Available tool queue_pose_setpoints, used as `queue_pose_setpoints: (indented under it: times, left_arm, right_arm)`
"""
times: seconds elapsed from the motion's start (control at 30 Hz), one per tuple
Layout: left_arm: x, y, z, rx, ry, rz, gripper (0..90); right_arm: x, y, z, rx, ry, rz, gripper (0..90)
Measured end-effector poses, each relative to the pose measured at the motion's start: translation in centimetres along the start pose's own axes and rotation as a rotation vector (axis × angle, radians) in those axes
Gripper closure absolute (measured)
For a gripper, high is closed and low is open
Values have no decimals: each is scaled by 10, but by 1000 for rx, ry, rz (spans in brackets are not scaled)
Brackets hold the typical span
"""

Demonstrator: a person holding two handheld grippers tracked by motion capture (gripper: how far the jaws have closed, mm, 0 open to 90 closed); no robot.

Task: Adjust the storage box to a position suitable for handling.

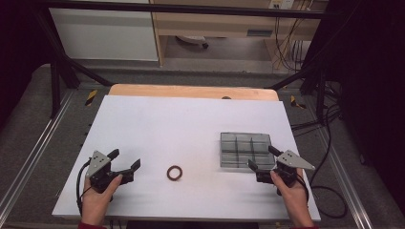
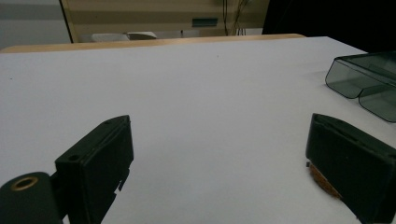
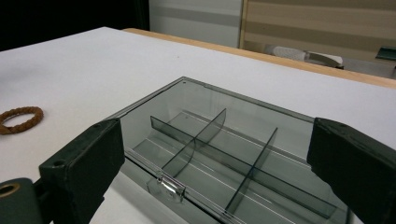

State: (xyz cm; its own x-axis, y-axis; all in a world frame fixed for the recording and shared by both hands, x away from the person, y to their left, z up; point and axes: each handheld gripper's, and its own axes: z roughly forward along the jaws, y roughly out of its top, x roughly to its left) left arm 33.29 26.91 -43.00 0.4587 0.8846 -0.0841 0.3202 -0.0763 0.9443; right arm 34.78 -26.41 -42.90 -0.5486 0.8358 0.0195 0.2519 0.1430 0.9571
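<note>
A small brown ring (image 1: 175, 172) of braided or twisted cord is seen lying flat on the white bench (image 1: 167, 124), between the two claws and nearer the left claw (image 1: 125, 161). To its right, a clear smoky-grey box (image 1: 245, 149) divided into compartments is placed, closed by a front latch (image 3: 170, 185). The left claw is held with jaws apart, nothing between them. The right claw (image 1: 261, 157), just beside the box, is likewise spread wide.

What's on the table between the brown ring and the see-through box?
Nothing. In the high view, only bare white table lies between the brown ring and the see-through box.
</note>
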Motion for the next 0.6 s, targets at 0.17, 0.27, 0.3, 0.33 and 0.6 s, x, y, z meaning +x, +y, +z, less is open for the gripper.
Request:
queue_pose_setpoints:
  times: [0.17,0.27,0.3,0.33,0.6]
  left_arm:
    - [-4,0,4,13,-6,8,72]
    - [-6,0,4,12,-8,19,70]
    - [-6,0,4,12,-8,19,70]
    - [-7,0,5,13,-6,19,70]
    - [-9,-1,8,28,-13,17,70]
  right_arm:
    - [-2,0,-2,11,-20,4,41]
    - [-2,1,-2,23,-31,7,40]
    - [-2,2,-2,23,-34,12,39]
    - [-2,3,-1,24,-42,7,39]
    - [-8,20,6,18,-84,-16,68]
